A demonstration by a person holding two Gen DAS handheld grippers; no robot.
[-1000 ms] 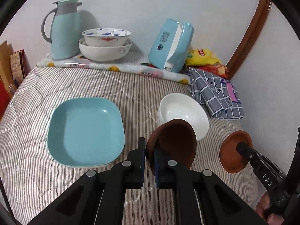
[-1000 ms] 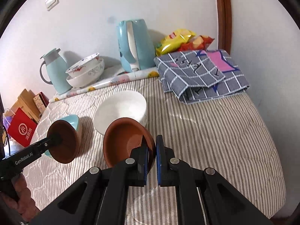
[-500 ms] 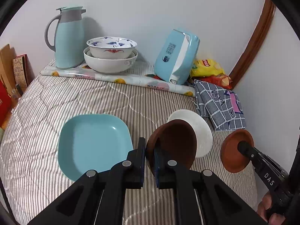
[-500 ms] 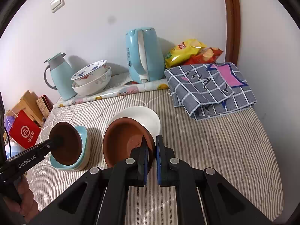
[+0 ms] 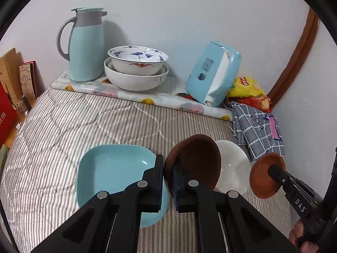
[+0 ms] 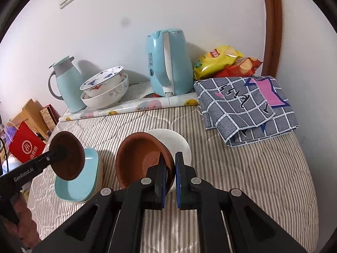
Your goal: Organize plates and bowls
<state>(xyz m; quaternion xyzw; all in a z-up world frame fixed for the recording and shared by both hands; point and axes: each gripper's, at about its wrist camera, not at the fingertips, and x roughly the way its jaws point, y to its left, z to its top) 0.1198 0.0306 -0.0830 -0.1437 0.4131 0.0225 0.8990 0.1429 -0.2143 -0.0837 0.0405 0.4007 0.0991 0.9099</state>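
Each gripper pinches a brown clay saucer by its rim, both lifted off the striped bedcover (image 6: 242, 168). The left gripper (image 5: 167, 181) holds its brown saucer (image 5: 195, 160) above the gap between the turquoise square plate (image 5: 113, 172) and the white bowl (image 5: 233, 166); the right gripper (image 6: 170, 172) holds its saucer (image 6: 139, 158) in front of that bowl. Neither saucer is stacked yet. Two patterned bowls (image 5: 137, 67) sit nested far back by the thermos jug (image 5: 86, 44).

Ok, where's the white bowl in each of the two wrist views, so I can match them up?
Left wrist view: the white bowl sits right of centre, low, partly behind the brown dish held in the left gripper.
Right wrist view: the white bowl sits at centre, behind the brown dish held in the right gripper.
Shared landmark: the blue kettle at the wall.
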